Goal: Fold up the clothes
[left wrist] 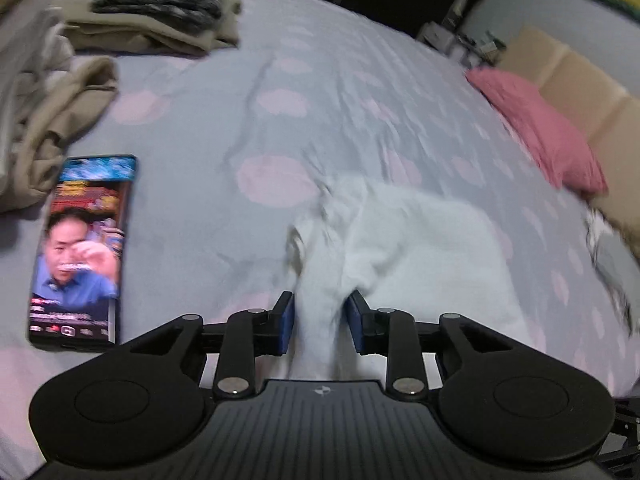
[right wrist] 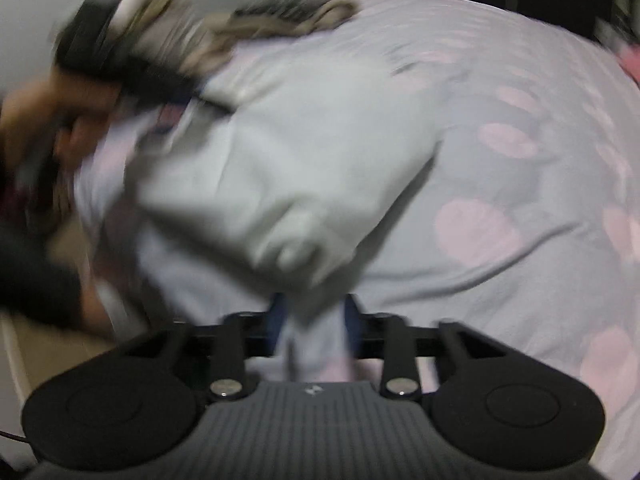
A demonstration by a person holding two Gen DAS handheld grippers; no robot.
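White garment (left wrist: 420,240) pinched at both ends, draped over the bed's near edge | left gripper (left wrist: 320,320) and right gripper (right wrist: 314,320) both clamped on its cloth | looks mid-fold, next needs the ends brought together evenly | phone (left wrist: 80,252) left, folded pile (left wrist: 152,16) at far corner

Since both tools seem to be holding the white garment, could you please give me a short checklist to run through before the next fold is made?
1. Left tool gripping the white garment: ok, cloth is bunched between its blue pads.
2. Right tool gripping the same garment: ok, cloth sits between its fingers, though the view is blurred.
3. Garment lying flat: not ok, it is crumpled near both grips.
4. Open bedsheet ahead for the fold: ok in the left wrist view.
5. Phone apart from the garment: ok, it lies off to the left.
6. Pile of other clothes clear of the fold area: ok, it is at the left edge.
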